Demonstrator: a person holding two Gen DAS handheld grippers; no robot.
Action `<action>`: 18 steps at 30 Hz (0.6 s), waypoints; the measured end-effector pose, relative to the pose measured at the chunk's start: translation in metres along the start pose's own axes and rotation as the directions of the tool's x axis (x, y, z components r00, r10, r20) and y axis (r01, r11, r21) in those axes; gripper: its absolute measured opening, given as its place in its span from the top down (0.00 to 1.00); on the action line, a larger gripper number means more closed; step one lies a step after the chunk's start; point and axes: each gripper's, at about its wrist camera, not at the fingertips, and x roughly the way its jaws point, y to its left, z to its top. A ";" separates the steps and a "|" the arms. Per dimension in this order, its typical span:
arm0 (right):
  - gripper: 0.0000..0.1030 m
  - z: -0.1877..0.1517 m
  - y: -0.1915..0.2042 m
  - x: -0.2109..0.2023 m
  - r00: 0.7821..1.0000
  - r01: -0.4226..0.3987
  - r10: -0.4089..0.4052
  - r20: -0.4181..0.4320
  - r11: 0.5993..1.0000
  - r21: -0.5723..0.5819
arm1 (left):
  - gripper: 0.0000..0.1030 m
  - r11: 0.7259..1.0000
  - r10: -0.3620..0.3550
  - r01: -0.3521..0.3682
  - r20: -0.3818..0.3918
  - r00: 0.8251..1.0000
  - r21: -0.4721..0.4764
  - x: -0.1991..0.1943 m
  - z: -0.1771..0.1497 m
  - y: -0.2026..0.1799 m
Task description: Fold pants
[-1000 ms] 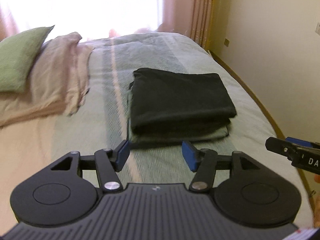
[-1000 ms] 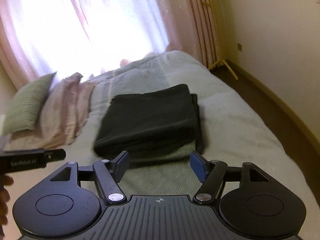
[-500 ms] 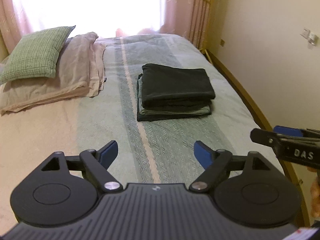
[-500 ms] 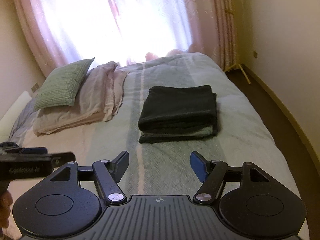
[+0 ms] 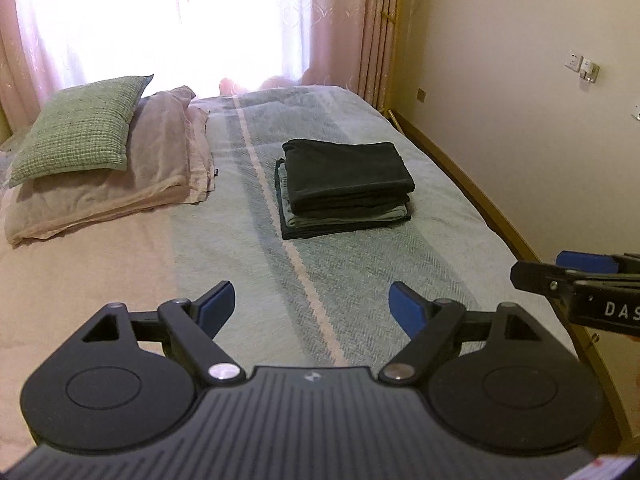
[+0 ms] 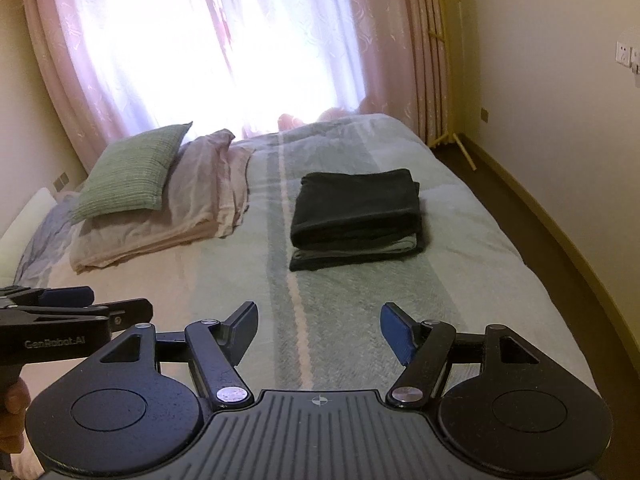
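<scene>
1. I see strong daylight come through the window (image 5: 160, 20); it is blown out to pure white in both views.
2. The pink curtains (image 6: 412, 40) glow from behind.
3. The bed (image 5: 380, 264) is lit softly, and the folded pants (image 6: 356, 216) stay dark with little detail.
4. Both pictures are sharp in the middle.
5. The fisheye bends the walls, and the corners are black.

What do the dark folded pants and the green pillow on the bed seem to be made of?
Dark folded pants: soft, matte fabric, maybe fleece or cotton knit; thick rounded fold edges, no shine.
Green pillow: woven cloth, likely cotton or linen; a fine checked weave shows.
</scene>
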 end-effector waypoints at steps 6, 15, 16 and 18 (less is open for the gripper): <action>0.37 -0.018 0.031 -0.024 1.000 -0.001 0.002 0.024 1.000 -0.014 | 0.18 1.000 -0.009 0.009 0.018 1.000 0.011 -0.031 -0.015 0.022; 0.37 -0.037 0.065 -0.045 0.999 0.013 -0.011 0.037 0.999 -0.038 | 0.15 0.999 -0.027 0.026 0.046 0.999 0.022 -0.060 -0.028 0.040; 0.37 -0.039 0.067 -0.046 0.999 0.016 -0.015 0.037 0.999 -0.038 | 0.15 0.999 -0.030 0.029 0.048 0.998 0.024 -0.063 -0.029 0.041; 0.37 -0.040 0.069 -0.046 0.999 0.022 -0.020 0.035 0.999 -0.035 | 0.13 0.999 -0.036 0.035 0.052 0.998 0.027 -0.067 -0.031 0.043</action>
